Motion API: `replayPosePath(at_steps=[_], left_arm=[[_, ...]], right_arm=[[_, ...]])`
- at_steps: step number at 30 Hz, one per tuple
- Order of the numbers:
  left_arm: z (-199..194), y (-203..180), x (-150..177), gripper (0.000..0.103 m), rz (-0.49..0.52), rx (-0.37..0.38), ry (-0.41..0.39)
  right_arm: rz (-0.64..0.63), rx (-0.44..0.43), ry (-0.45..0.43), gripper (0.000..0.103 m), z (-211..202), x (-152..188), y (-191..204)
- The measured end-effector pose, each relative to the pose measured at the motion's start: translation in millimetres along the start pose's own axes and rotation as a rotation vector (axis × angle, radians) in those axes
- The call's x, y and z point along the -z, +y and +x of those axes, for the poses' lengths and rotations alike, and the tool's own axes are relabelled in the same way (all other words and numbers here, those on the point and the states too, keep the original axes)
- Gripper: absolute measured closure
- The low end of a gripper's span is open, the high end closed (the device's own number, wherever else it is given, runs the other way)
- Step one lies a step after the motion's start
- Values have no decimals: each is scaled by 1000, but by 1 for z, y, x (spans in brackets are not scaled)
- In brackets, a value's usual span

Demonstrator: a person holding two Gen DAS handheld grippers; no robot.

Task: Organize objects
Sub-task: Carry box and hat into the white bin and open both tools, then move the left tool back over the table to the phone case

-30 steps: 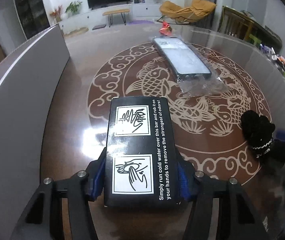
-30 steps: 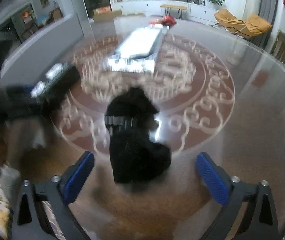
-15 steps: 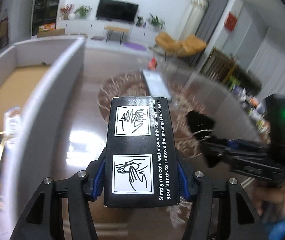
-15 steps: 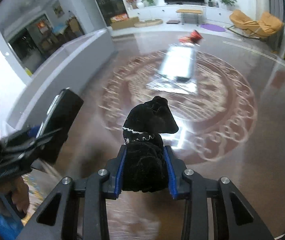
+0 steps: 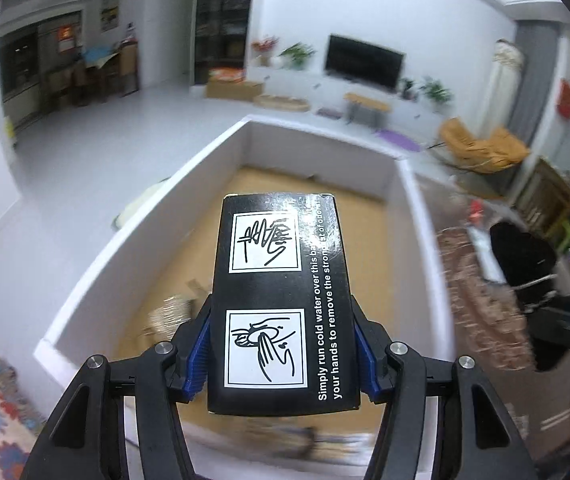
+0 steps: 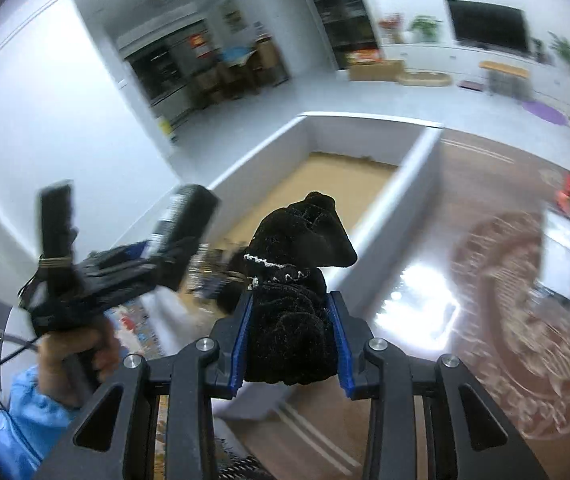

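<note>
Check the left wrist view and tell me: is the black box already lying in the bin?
No. The black box is clamped in the left gripper, held above the bin.

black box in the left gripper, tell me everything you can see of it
The black box is a flat, glossy, oblong carton, cardboard by its look. Its top face carries two white panels with line drawings of hands, and white text along one long edge about running cold water over a bar to remove odors. The left gripper clamps its near end, blue pads pressing both long sides. It is held in the air, far end pointing away, over the white-walled bin. Nothing else touches it.
</note>
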State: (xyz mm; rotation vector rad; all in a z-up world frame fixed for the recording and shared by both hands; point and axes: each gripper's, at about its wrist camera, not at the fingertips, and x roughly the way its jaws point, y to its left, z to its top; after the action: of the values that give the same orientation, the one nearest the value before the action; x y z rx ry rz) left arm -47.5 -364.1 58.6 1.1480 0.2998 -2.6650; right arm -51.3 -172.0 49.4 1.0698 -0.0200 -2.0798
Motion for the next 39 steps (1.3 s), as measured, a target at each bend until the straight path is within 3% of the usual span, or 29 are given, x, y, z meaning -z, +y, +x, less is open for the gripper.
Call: replayPosePath(at_steps=[3, 5, 6, 7, 9, 11, 16, 19, 24, 32, 39], left_arm=[[23, 13, 6, 41, -8, -39, 60], [33, 20, 10, 20, -26, -98, 86], [32, 23, 13, 18, -40, -137, 75], [29, 25, 17, 17, -47, -164, 54], [21, 28, 22, 11, -57, -202, 15], [17, 29, 27, 4, -63, -218, -8], [2, 18, 39, 4, -64, -211, -53], [-11, 4, 44, 4, -60, -167, -78], [-37, -31, 43, 4, -37, -65, -114], [-59, -135, 28, 4, 91, 146, -134], [-30, -255, 30, 3, 291, 301, -24]], right_arm=[[-44, -35, 47, 62, 35, -8, 29], [-64, -32, 119, 38, 69, -6, 44], [-68, -29, 141, 24, 78, -5, 48], [-75, -17, 147, 24, 86, 0, 52], [-95, 5, 108, 22, 81, 8, 55], [-113, 39, 49, 14, 65, 19, 53], [-113, 161, -73, 2, 27, 37, 14], [-76, 270, -97, 1, 9, 56, -23], [51, 488, -20, 1, -14, 107, -126], [186, 758, 29, 1, -83, 169, -253], [256, 776, 25, 1, -106, 192, -293]])
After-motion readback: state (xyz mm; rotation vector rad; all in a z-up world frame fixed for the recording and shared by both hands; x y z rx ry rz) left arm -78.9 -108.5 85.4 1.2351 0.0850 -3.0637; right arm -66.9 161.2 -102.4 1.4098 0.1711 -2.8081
